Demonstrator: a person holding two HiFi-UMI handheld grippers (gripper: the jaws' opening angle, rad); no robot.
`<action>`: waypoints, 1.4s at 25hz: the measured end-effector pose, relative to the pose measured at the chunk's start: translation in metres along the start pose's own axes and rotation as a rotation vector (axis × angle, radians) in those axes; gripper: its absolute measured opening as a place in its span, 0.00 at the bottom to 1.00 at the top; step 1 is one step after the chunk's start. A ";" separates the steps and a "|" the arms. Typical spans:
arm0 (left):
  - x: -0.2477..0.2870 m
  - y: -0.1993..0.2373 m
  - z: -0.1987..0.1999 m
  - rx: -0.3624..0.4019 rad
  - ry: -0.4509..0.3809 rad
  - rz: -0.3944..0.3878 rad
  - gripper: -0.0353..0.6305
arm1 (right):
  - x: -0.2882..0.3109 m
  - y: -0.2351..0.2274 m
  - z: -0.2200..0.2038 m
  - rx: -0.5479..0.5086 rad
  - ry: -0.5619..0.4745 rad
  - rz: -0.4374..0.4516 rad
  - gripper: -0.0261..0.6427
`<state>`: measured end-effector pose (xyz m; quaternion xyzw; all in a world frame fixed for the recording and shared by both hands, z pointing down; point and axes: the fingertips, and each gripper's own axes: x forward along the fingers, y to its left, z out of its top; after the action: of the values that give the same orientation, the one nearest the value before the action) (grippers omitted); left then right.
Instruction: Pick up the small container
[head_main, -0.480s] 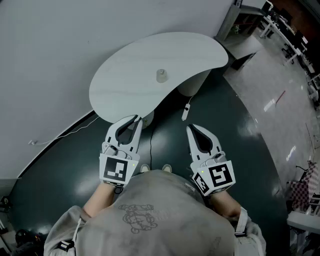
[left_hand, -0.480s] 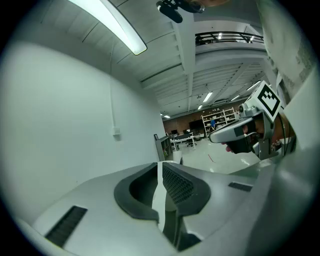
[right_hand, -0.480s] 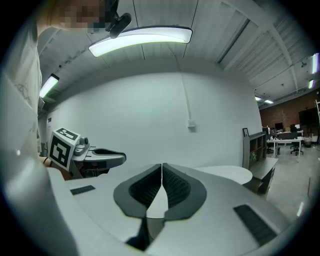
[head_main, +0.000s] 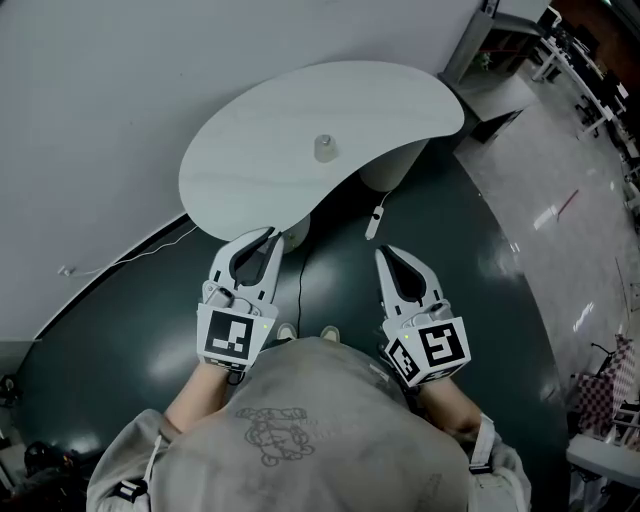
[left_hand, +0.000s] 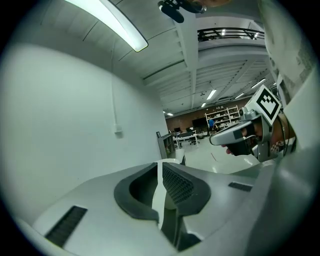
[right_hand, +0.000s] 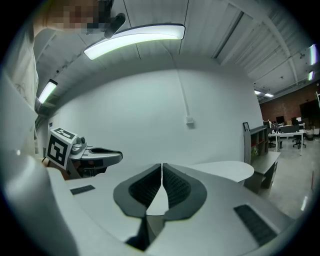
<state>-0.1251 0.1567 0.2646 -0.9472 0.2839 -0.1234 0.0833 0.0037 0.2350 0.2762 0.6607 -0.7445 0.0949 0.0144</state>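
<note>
Well, both claws hang low and close to the person, because nothing is picked up yet. The left claw (head_main: 272, 237) has its two jaws pressed together, with nothing between them. The right claw (head_main: 381, 254) is the same: jaws together, nothing held. Both point forward and only a little down, toward the white table (head_main: 250, 180), so they are aimed the way they need to go.

The small container (head_main: 323, 149) stands upright near the middle of the table top. It is ahead of both claws and well apart from them. It sits a bit to the right of where the left claw points and a bit to the left of where the right claw points, so I think either one could reach it. Nothing else stands beside it, so it looks easy to come at.

I think a claw has to spread its jaws first, then go forward until the container is between them. A closed claw would just bump it and might knock it over.
</note>
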 end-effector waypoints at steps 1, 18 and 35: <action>0.002 -0.001 0.000 -0.001 0.004 0.002 0.12 | 0.000 -0.002 -0.001 0.001 0.004 0.000 0.09; 0.024 -0.031 0.000 -0.007 0.031 0.070 0.12 | -0.020 -0.043 -0.013 -0.034 0.015 0.062 0.09; 0.070 -0.010 -0.003 0.018 0.014 0.061 0.12 | 0.018 -0.064 -0.013 -0.052 0.014 0.072 0.09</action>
<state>-0.0640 0.1256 0.2833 -0.9364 0.3121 -0.1301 0.0937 0.0632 0.2123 0.2994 0.6322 -0.7699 0.0808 0.0334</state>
